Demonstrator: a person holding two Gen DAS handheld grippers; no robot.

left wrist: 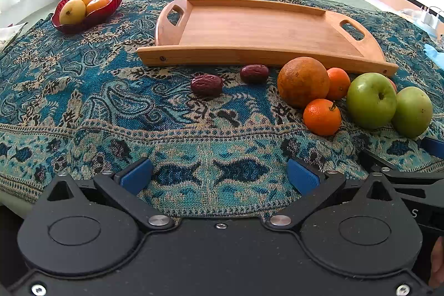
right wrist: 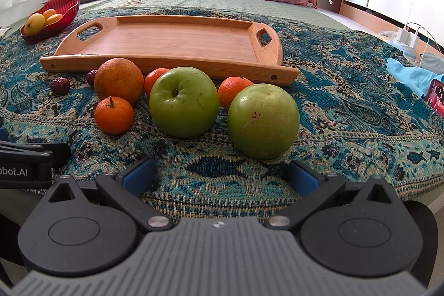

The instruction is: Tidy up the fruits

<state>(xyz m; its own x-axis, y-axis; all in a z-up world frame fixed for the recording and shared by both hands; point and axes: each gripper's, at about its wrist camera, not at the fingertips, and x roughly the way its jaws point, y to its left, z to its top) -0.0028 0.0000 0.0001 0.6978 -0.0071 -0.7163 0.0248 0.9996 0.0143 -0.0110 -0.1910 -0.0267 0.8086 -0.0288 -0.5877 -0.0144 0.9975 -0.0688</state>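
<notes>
Both your left tongs [left wrist: 219, 175] and right tongs [right wrist: 222, 175] are spread wide with nothing between them, low over the patterned cloth [left wrist: 83, 101] on the bed. The fruit lies loose in front of the wooden tray [right wrist: 172, 43]: a big orange [right wrist: 118, 81], three small oranges, two green apples [right wrist: 184, 101] and two dates [left wrist: 206, 85]. A red bowl [left wrist: 91, 2] holding more fruit sits far left.

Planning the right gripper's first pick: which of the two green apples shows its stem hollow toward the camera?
The left green apple, beside the tangerines; its dark stem hollow faces the camera. The right green apple shows only small brown specks.
</notes>
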